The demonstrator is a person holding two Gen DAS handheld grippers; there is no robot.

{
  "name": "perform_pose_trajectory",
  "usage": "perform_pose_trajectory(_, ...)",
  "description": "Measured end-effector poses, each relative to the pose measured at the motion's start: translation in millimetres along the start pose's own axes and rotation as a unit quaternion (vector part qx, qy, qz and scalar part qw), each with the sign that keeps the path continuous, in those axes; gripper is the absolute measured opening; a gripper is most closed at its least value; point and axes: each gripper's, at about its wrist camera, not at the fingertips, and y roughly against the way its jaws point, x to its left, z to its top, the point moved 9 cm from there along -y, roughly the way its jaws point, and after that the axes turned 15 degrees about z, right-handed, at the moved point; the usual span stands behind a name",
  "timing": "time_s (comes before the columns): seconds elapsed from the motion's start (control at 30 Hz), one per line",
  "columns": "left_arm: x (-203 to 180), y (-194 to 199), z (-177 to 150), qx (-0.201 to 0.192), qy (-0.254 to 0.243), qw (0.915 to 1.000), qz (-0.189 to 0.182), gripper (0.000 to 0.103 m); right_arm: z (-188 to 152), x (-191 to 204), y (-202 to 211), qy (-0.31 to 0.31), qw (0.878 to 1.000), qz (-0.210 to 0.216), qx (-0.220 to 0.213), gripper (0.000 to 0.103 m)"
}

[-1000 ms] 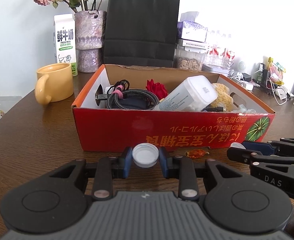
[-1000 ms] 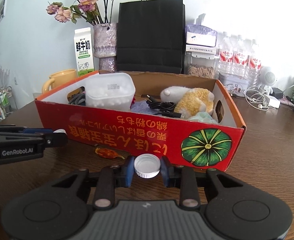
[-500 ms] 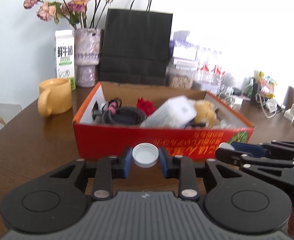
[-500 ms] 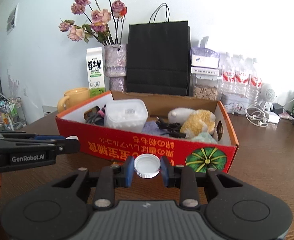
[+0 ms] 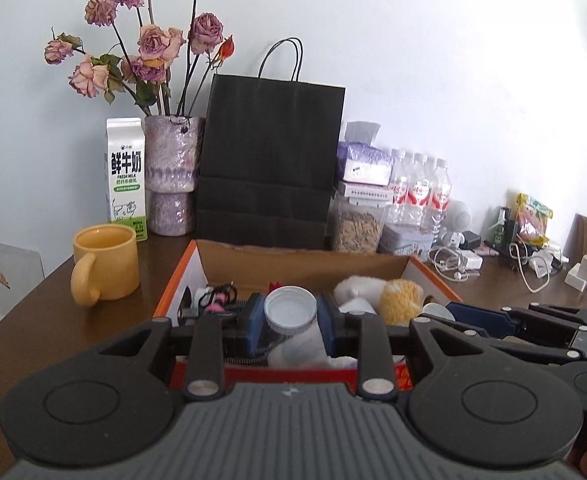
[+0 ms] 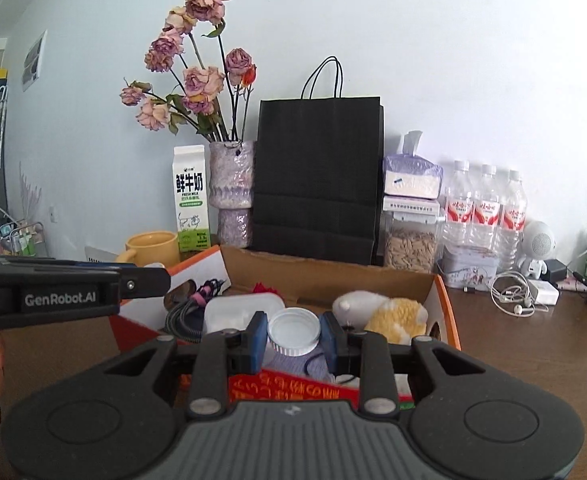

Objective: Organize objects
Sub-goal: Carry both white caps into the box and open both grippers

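Both grippers now sit higher than a second ago: the red box's printed front wall, fully visible before, is mostly hidden behind the gripper bodies, and the views look down over its rim into the contents. The orange wrapped item seen on the bench in front of the box is no longer in view.

Left to right:
- Yellow mug (image 5: pixel 105 264) stands near the bench's back left corner, with milk carton (image 5: pixel 125 178) and vase of dried roses (image 5: pixel 172 174) behind it against the wall.
- Left gripper (image 5: pixel 290 322) pinches a white bottle cap (image 5: pixel 290 311) between its blue pads, open side facing the camera, held above the red cardboard box (image 5: pixel 175 286). Gripper tilts slightly downward.
- Black paper bag (image 5: pixel 271 160) stands upright behind the box.
- Right gripper (image 6: pixel 293 334) pinches a second white cap (image 6: pixel 293 330) likewise, just beside the left one and at similar height, over the box near its front wall.
- In the box: coiled cables (image 6: pixel 185 316), a clear lidded container (image 6: pixel 241 310), a plush toy (image 6: pixel 385 314).
- Water bottles (image 6: pixel 483 208) and chargers lie along the back right edge.
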Motion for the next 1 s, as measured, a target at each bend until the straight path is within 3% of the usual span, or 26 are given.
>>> perform_pose_trajectory(0.5, -9.5, -56.0, 31.7, -0.004, 0.013, 0.9999, 0.006, 0.029, 35.8, -35.3, -50.5, 0.001, 1.000, 0.000, -0.018, 0.027)
perform_pose_trajectory(1.0, -11.5, -119.2, 29.6, 0.031, 0.004, 0.9992, 0.022, 0.029, 22.6, -70.5, -100.1, -0.031, 0.999, -0.002, 0.008, 0.027)
